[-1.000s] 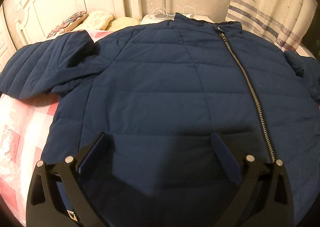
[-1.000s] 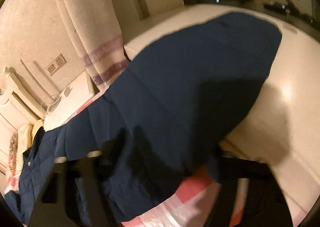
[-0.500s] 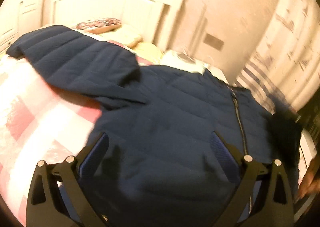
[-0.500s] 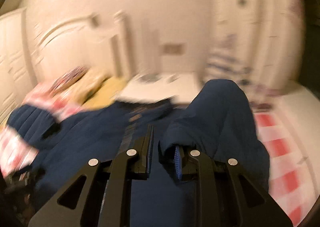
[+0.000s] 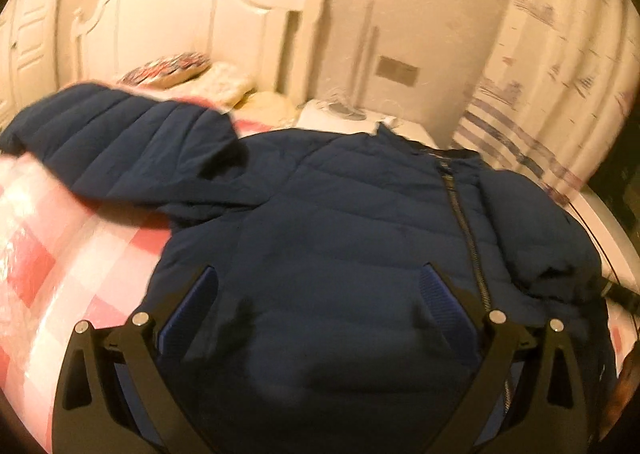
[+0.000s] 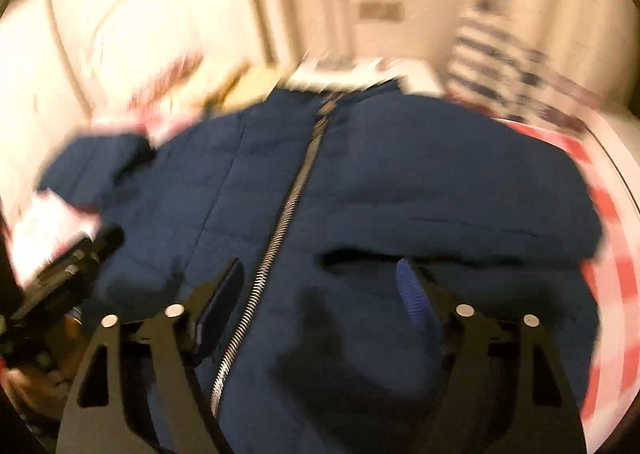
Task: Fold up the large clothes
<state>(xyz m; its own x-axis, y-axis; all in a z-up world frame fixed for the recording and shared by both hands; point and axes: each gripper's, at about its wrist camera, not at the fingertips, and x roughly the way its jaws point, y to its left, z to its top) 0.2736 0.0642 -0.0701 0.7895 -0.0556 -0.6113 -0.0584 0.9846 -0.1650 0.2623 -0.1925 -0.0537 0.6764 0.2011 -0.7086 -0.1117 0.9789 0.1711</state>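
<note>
A navy quilted jacket [image 5: 340, 222] lies front up on the bed, zipper [image 5: 468, 238] closed. Its left sleeve [image 5: 120, 146] stretches out to the left over the pink check sheet. Its right sleeve [image 6: 460, 198] is folded across the chest on the right side. My left gripper [image 5: 318, 286] is open and empty, above the jacket's lower left front. My right gripper [image 6: 320, 282] is open and empty, above the lower front, straddling the zipper [image 6: 280, 230]. The right wrist view is blurred.
The bed has a pink and white check sheet [image 5: 60, 254], pillows [image 5: 172, 68] and a white headboard [image 5: 180, 14] at the back. A white nightstand [image 5: 344, 118] and striped curtain [image 5: 540, 94] stand behind. The left gripper's body shows at the left of the right wrist view [image 6: 68, 266].
My right gripper carried the right sleeve over onto the jacket's chest, let it go and opened. My left gripper swung left and stayed open.
</note>
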